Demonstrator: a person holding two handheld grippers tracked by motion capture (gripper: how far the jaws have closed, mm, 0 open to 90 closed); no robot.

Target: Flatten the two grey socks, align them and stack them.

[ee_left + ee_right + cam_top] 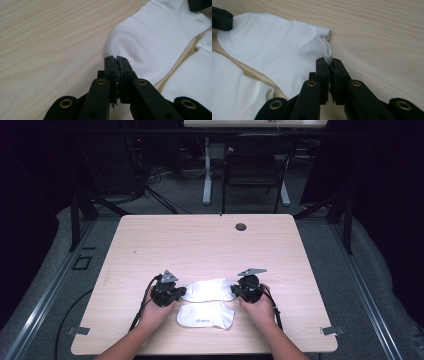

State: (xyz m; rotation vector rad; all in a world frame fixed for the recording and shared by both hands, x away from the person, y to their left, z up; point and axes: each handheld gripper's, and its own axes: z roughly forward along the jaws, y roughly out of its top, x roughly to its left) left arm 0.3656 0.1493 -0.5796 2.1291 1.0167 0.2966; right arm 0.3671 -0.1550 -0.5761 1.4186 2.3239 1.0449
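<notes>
Two white socks lie side by side on the light wooden table [200, 245]. The far sock [209, 289] stretches between both grippers; the near sock [206, 315] lies flat just in front of it. My left gripper [180, 292] is shut on the far sock's left end, and in the left gripper view the jaws [116, 58] meet on the edge of the far sock [155, 42]. My right gripper [235, 291] is shut on its right end, where the tips [328, 60] pinch a raised fold of the cuff of the far sock [274, 55].
A round cable hole [241, 226] sits near the table's far edge. A dark chair [255, 165] stands on the floor beyond the table. The near sock shows beside the held one in both gripper views [192, 82] [232, 85]. Bare wood spreads behind the socks.
</notes>
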